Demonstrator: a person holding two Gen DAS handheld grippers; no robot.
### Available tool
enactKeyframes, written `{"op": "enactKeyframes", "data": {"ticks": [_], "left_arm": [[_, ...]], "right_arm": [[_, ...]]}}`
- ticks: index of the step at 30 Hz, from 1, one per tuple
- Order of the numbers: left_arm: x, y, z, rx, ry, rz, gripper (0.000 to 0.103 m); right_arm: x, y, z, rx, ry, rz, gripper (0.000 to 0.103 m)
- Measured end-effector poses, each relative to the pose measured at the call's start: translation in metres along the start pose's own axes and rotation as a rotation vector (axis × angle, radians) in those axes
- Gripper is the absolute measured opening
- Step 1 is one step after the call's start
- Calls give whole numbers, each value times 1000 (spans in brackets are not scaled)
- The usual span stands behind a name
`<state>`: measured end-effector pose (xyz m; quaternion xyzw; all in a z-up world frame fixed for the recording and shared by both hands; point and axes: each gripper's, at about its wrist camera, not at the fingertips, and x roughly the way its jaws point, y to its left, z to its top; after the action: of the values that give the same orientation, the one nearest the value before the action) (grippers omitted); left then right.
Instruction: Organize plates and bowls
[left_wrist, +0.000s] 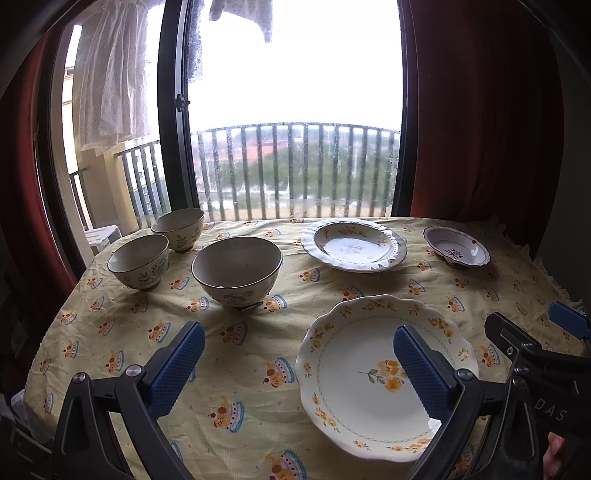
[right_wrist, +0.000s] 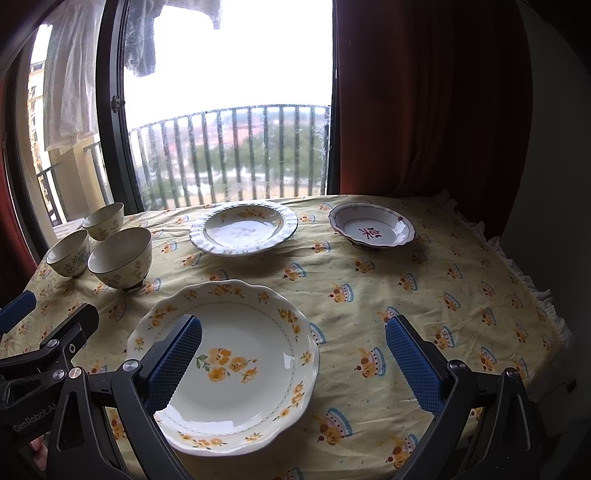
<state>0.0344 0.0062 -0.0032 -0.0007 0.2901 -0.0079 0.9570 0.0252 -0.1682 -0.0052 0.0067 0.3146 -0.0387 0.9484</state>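
A cream plate with yellow flowers (left_wrist: 369, 384) (right_wrist: 236, 365) lies at the near edge of the table. A white ribbed deep plate (left_wrist: 352, 245) (right_wrist: 243, 229) lies at the back, and a small dish with a red mark (left_wrist: 456, 251) (right_wrist: 371, 230) at the back right. Three beige bowls stand at the left: a large one (left_wrist: 236, 271) (right_wrist: 120, 258), and two small ones (left_wrist: 138, 264) (left_wrist: 178, 228). My left gripper (left_wrist: 299, 338) is open and empty above the cloth, its right finger over the flowered plate. My right gripper (right_wrist: 293, 330) is open and empty, its left finger over that plate.
The table wears a yellow patterned cloth (left_wrist: 240, 369) (right_wrist: 424, 295). Behind it are a window with a balcony railing (left_wrist: 295, 166) and a dark red curtain (right_wrist: 424, 110). The right gripper shows at the right edge of the left wrist view (left_wrist: 535, 343).
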Motion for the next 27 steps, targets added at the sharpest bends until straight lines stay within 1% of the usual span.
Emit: {"op": "enactKeyframes", "data": {"ticks": [9, 18, 24, 27], "left_arm": [[0, 0, 0, -4, 1, 1, 103], [4, 10, 0, -20, 12, -2, 103], [13, 18, 3, -8, 32, -22, 103], [19, 24, 5, -6, 41, -54, 103]], "right_arm": [[1, 0, 1, -1, 2, 1, 101], [3, 6, 2, -8, 14, -1, 101], [6, 17, 5, 3, 34, -23, 101], [11, 22, 6, 14, 44, -36, 101]]}}
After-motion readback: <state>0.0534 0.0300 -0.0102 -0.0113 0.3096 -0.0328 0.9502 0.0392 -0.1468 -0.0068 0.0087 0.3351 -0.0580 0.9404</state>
